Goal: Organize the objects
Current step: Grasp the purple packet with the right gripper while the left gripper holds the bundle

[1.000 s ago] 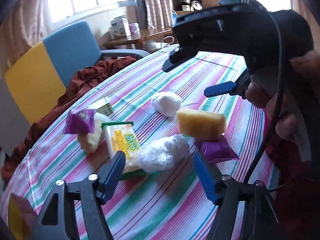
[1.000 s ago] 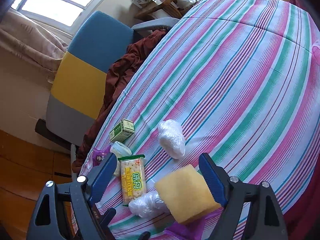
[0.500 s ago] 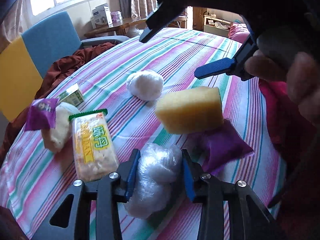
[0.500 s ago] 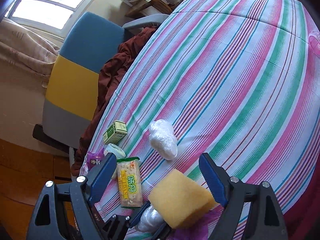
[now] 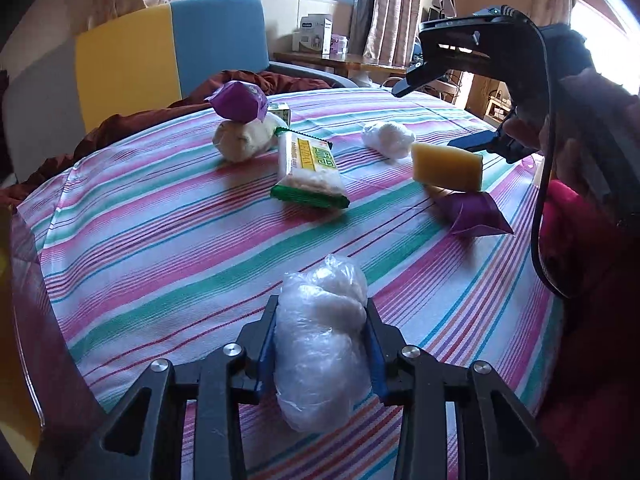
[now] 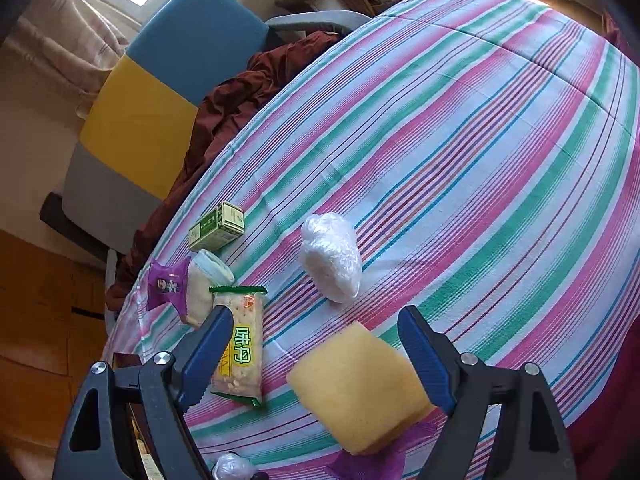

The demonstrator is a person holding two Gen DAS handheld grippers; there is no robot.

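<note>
My left gripper [image 5: 321, 320] is shut on a clear plastic bag of white stuff [image 5: 322, 348] and holds it near the table's front edge. A second white bag [image 5: 388, 139] lies further back; it also shows in the right wrist view [image 6: 331, 263]. A yellow sponge [image 5: 446, 167] rests on a purple packet [image 5: 474, 214]. My right gripper [image 6: 316, 354] is open and hovers above the sponge [image 6: 358, 388], empty. A green-edged cracker packet [image 5: 309, 169] lies in the middle. Another purple packet [image 5: 237, 101] sits on a cream bundle [image 5: 244, 140] by a small green box [image 6: 217, 225].
The striped tablecloth [image 5: 160, 232] covers a round table. A blue, yellow and grey chair [image 5: 132, 64] with a dark red cloth [image 6: 240, 100] stands at the far side. A wooden side table [image 5: 340, 62] with boxes is behind.
My left gripper closed on the plastic bag and pulled it back toward the front edge, away from the cracker packet and sponge. The right gripper stayed open above the sponge.
</note>
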